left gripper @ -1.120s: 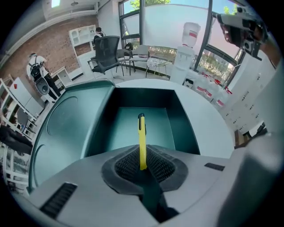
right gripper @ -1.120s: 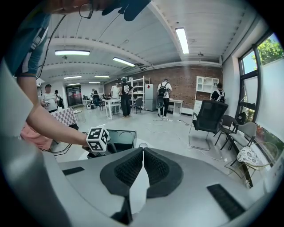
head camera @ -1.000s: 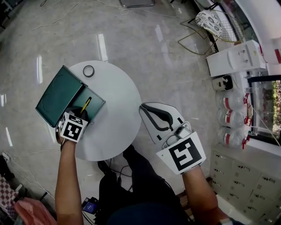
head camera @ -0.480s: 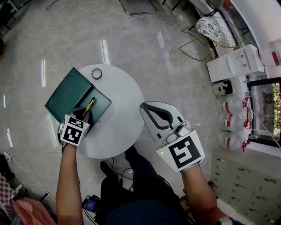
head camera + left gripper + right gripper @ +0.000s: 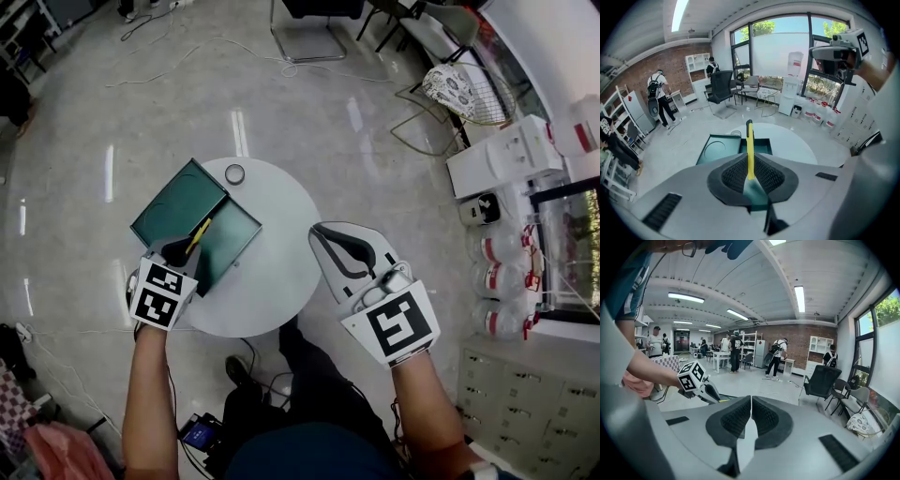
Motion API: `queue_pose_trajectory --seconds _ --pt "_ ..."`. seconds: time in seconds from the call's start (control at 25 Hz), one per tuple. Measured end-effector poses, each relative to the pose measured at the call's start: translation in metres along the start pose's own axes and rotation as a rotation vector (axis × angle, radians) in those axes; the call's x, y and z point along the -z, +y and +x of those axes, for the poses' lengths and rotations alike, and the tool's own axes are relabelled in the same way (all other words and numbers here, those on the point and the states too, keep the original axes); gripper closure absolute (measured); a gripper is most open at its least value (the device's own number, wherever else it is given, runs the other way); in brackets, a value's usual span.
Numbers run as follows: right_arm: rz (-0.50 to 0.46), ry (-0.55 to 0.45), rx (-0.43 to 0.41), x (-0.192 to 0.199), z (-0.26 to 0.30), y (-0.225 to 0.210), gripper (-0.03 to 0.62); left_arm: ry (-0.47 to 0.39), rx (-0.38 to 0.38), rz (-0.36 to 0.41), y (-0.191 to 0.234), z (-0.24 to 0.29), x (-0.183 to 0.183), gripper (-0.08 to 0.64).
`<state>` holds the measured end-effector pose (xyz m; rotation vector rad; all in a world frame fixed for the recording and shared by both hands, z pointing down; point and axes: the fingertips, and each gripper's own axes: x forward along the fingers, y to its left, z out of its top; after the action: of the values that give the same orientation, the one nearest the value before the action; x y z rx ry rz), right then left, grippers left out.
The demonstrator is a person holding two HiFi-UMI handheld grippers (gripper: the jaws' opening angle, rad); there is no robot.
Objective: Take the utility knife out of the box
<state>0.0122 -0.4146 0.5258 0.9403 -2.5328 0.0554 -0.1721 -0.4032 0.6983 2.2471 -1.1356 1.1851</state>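
A yellow utility knife (image 5: 750,145) with a black tip sticks out from between the pads of my left gripper (image 5: 750,176), which is shut on its near end. In the head view the utility knife (image 5: 198,234) hangs above the open dark green box (image 5: 234,234), lifted clear of it, with the left gripper (image 5: 180,251) at the box's near left side. The box's lid (image 5: 173,203) lies folded back on the round white table (image 5: 281,272). My right gripper (image 5: 330,246) hovers off the table's right edge; its pads meet with nothing between them (image 5: 751,414).
A small round tin (image 5: 234,173) sits at the table's far edge. To the right stand a white cabinet (image 5: 506,155), water bottles (image 5: 497,253) and drawers. Cables trail on the shiny floor. People and office chairs (image 5: 721,89) are farther off in the room.
My left gripper has risen with the knife, lifting it up out of the box. The right gripper has risen too, staying off the table's right side.
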Motion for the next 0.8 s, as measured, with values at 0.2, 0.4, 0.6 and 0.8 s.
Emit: queue_pose_trajectory --seconds 0.2,0.4,0.6,0.8 --pt "-0.028 -0.020 0.008 -0.030 -0.014 0.021 0.554 -0.089 -0.020 0.012 0.003 -0.063 -0.018 0.506" --pt "-0.050 -0.046 0.025 -0.059 -0.038 0.039 0.554 -0.174 -0.035 0.036 -0.006 -0.127 -0.035 0.506" --pt "-0.061 -0.071 0.048 -0.087 -0.063 0.056 0.553 -0.253 -0.051 0.066 -0.017 -0.190 -0.046 0.506" --pt "-0.072 -0.107 0.053 -0.117 -0.086 0.076 0.554 -0.339 -0.061 0.075 -0.030 -0.251 -0.059 0.506"
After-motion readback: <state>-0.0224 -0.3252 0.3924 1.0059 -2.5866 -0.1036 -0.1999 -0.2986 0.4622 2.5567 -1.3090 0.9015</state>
